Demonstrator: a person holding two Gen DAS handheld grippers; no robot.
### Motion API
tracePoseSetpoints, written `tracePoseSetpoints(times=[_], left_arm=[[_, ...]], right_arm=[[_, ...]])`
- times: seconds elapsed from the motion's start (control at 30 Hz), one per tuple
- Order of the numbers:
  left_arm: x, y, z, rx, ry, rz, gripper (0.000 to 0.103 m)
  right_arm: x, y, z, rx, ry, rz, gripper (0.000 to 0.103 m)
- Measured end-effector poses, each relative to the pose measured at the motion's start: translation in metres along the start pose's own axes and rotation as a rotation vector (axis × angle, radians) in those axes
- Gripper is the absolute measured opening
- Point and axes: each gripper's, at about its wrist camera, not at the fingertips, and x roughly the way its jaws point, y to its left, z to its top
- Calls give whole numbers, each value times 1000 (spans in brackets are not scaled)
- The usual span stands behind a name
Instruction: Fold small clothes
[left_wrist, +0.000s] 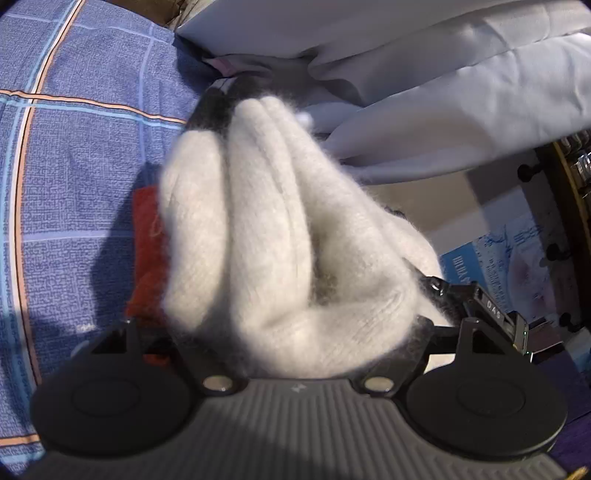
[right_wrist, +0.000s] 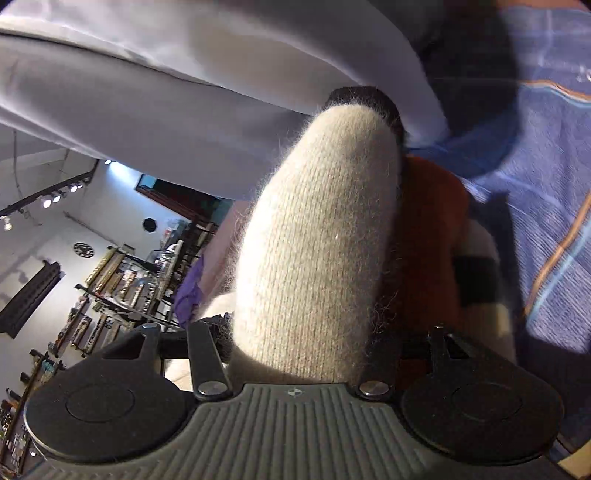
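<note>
Both grippers, left (left_wrist: 295, 236) and right (right_wrist: 306, 236), fingers hidden by a fuzzy sock (left_wrist: 280, 229), grip undeterminable; lower it flat onto the bedsheet (left_wrist: 85, 155).

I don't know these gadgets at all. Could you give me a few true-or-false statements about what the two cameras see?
1. The cream sock is fuzzy and has a dark toe. True.
2. The bedsheet is plain green. False: it is blue with a pattern of crossing light and orange lines.
3. A red knitted piece shows right beside the cream sock. True.
4. The cream sock lies far off in the background. False: it fills the middle of both views, close in front of each camera.
5. Pale bedding lies bunched behind the sock. True.
</note>
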Motion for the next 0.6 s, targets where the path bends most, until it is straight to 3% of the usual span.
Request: tracePoseSetpoints(times=[0.07, 0.23, 0.37, 0.5, 0.6], left_arm=[[0, 7, -5, -11, -7, -7, 81], [-3, 8, -7, -22, -16, -19, 83], [-11, 13, -8, -65, 4, -44, 90], [-43, 13, -6, -60, -17, 5, 102], [-75, -2, -2, 92, -141, 161, 103]], right_arm=[[6, -11, -5, -1, -7, 58, 88], [16, -2, -7, -9, -24, 77, 89], [13, 1, -10, -3, -50, 87, 99], [-13, 31, -16, -137, -127, -38, 103], [-29, 77, -31, -443, -225, -233, 103]])
